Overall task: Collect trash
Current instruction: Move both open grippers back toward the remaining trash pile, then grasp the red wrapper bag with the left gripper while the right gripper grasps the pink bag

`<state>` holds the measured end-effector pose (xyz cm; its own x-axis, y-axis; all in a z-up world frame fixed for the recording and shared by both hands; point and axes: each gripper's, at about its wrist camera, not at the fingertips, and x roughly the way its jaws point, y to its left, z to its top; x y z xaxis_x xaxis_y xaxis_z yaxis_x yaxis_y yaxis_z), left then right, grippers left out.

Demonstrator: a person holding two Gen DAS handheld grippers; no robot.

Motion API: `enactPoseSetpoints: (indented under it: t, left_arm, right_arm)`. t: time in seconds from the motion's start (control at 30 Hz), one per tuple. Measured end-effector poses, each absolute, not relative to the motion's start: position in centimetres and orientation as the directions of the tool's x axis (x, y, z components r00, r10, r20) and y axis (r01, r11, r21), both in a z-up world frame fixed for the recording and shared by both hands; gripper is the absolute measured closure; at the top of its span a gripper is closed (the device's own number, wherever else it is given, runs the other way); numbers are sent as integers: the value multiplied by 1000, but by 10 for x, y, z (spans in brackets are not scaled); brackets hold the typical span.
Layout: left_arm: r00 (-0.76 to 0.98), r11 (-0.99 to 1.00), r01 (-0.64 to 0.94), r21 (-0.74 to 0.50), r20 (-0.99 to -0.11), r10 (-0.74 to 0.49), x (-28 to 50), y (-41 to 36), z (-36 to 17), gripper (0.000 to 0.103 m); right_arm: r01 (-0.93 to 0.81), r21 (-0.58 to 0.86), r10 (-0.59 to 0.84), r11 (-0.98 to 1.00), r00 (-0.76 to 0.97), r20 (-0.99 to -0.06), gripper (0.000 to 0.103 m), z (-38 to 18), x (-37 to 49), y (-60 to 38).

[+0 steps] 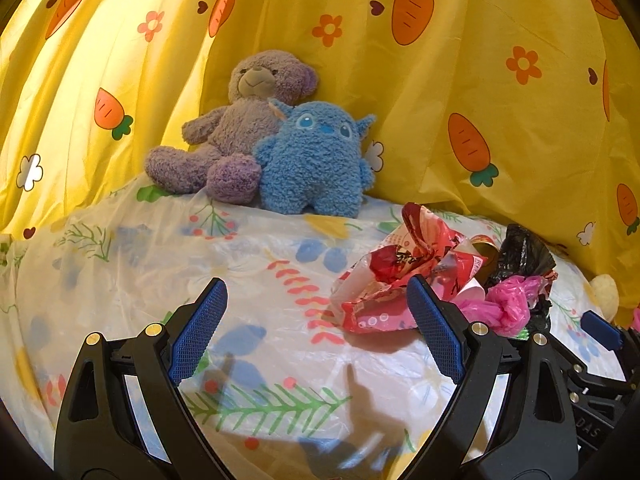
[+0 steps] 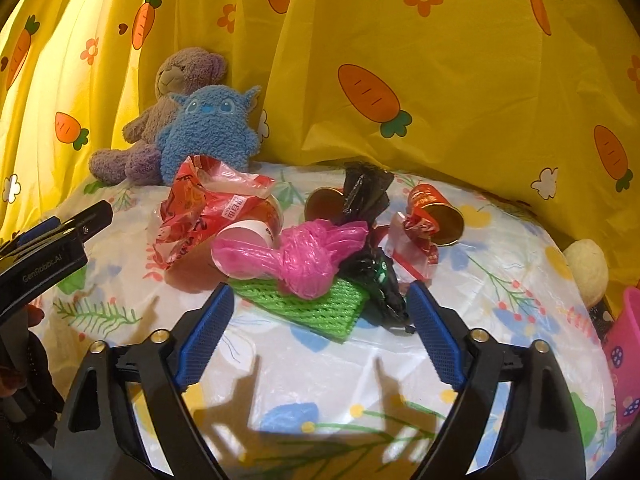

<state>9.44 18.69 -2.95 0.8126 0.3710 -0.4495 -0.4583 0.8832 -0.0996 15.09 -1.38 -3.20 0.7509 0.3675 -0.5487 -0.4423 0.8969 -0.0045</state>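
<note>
The trash is heaped on the flowered table cover (image 2: 360,364), with a knotted pink bag (image 2: 304,256) at the middle of the heap, and none of it looks collected yet. Under the pink bag lies a green foam net (image 2: 320,308); to its left are a crumpled red wrapper (image 2: 200,204) and a paper cup (image 2: 248,232); behind it stands a black bag (image 2: 364,192), and to its right a red can (image 2: 438,216) lies on its side beside a smaller red wrapper (image 2: 416,236). The right gripper (image 2: 320,340) is spread wide and empty just in front of the pink bag; the left gripper (image 1: 316,328), also spread and empty, sits left of the heap beside the big wrapper. So the whole job seems left. A pink container (image 2: 626,344) far right of the pink bag is cut off, so whether it is the bin is unclear. Behind the heap, two plush toys (image 2: 192,128) lean on the yellow curtain (image 2: 460,40).
</note>
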Motion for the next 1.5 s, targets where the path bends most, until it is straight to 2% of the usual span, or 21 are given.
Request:
enactPoseSetpoints:
  t: [0.1,0.13,0.23,0.37,0.4,0.57,0.8,0.9,0.97,1.07,1.23,1.5]
  left_arm:
    - [816,892,-443,-88,-453,360,98,185,-33,13]
    - [816,895,-438,-83,-454,357,99,185,-34,13]
    - [819,900,-428,-78,-456,349,102,183,-35,13]
    - [827,914,-399,-67,-457,327,106,177,-37,13]
    - [829,918,-392,-62,-458,323,107,175,-38,13]
    - [830,927,-372,-52,-465,307,113,171,-39,13]
    - [837,938,-340,-63,-475,272,119,167,-40,13]
    - [837,941,-334,-55,-476,270,125,165,-38,17]
    - [836,944,-326,-47,-481,265,132,163,-37,20]
    - [828,950,-307,-49,-507,242,145,162,-38,33]
    - [804,956,-284,-70,-560,198,164,163,-49,61]
    - [802,958,-270,-98,-574,167,169,164,-54,93]
  right_arm:
    - [-446,0,368,895,739,-564,31,-37,162,-5]
    - [-446,3,368,895,735,-569,38,-39,165,-3]
    - [-440,16,368,898,729,-578,47,-43,173,2]
    - [-441,49,380,896,705,-598,67,-50,183,6]
    - [-445,54,385,894,701,-600,68,-51,185,6]
    - [-455,47,394,889,708,-586,86,-51,181,3]
    - [-442,91,422,892,747,-514,89,-39,159,-25]
    - [-440,111,433,891,752,-497,89,-36,150,-36]
    - [-435,120,435,892,756,-490,89,-36,146,-42]
    - [-433,137,442,891,758,-480,89,-34,142,-48]
    - [-429,143,442,892,760,-477,89,-35,137,-58]
    - [-413,141,428,900,775,-466,89,-38,122,-73]
